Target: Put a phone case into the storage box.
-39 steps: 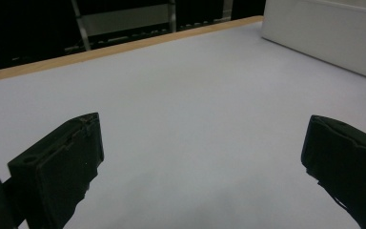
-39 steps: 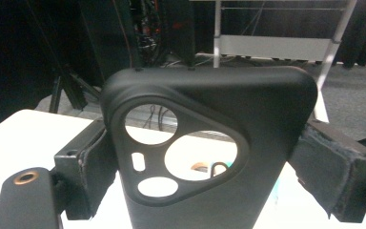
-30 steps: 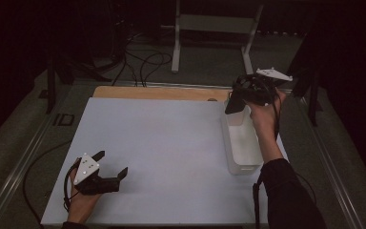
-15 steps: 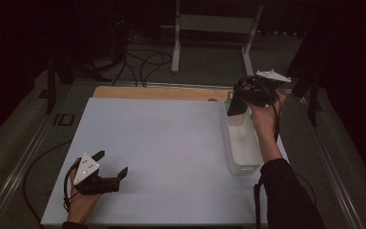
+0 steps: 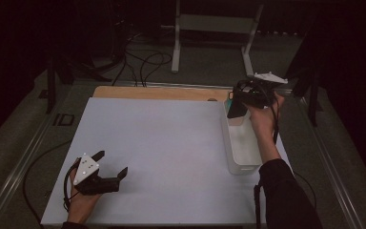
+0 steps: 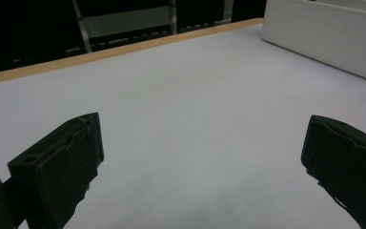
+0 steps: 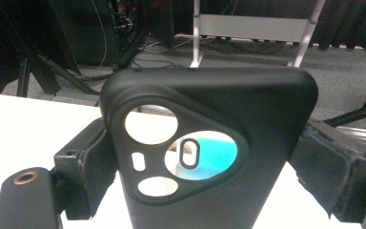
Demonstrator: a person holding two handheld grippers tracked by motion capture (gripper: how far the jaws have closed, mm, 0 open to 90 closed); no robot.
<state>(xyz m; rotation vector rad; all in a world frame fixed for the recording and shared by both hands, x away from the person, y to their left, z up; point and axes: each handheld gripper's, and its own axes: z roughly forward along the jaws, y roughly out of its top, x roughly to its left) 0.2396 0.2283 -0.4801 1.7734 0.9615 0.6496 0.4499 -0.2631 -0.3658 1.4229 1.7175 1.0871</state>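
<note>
You're in a dim lab or recording studio, white counter (image 5: 171, 143), black curtains (image 5: 343, 57), loose floor cables (image 5: 143, 62), metal stand legs (image 5: 209, 43), carpeted floor (image 5: 19, 143).

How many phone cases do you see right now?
1: a black phone case clamped in the right gripper, held above the far end of the white bin. More may lie hidden inside the bin.

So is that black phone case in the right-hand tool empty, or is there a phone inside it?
Empty. In the right gripper view the phone case, clamped in the right gripper, has open camera cutouts, and you see straight through them.
</note>
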